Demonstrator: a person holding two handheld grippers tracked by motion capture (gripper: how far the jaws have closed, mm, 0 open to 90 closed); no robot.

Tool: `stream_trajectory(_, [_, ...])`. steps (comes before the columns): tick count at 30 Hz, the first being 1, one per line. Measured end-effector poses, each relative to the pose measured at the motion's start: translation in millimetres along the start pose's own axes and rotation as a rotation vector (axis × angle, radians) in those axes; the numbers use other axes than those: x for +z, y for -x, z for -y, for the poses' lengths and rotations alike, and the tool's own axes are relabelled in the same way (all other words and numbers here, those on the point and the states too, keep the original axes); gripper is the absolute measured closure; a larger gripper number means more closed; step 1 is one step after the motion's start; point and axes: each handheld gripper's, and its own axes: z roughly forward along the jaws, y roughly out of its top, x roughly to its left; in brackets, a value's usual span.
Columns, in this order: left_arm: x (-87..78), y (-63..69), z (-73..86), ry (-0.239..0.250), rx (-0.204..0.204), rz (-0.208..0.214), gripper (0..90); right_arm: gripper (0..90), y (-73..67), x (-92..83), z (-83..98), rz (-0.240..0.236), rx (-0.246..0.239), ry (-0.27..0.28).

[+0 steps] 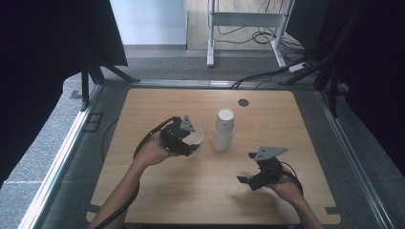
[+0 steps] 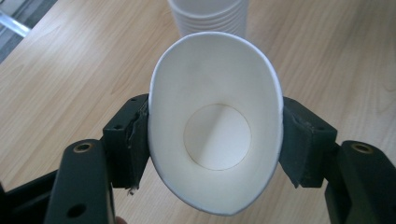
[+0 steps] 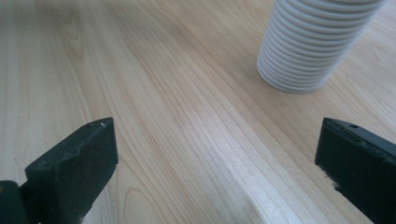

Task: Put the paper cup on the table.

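The left claw holds a single white paper cup by its sides, pads pressing hard enough that the rim is squeezed from round to oval. In the high view that cup sits in the left claw just at 9 o'clock of the stack of paper cups, which stands mouth-down near the middle of the tabletop. The right claw gapes wide with nothing between its jaws, low over bare wood with the stack at its 1 o'clock; in the high view it hovers at about 5 o'clock of the stack.

Judging from this, the cup is being carried clear of the stack. To do it well, the grip should ease slightly so the wall does not crease, yet stay firm enough that the light cup cannot slip. Carry it level and slow, away from the stack so nothing topples, and lower it flat onto open wood before releasing.
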Motion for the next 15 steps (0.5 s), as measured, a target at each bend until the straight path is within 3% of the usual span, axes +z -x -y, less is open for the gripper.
stream_trajectory(7, [4.0, -11.2, 6.8, -0.022, -0.039, -0.037, 33.1, 0.0, 1.6, -2.2, 5.5, 0.005, 0.033, 0.015])
stream_trajectory(15, [12.4, -25.5, 16.1, -0.037, -0.107, -0.075, 32.9, 0.0, 1.9, -1.7, 14.5, 0.018, 0.041, -0.016])
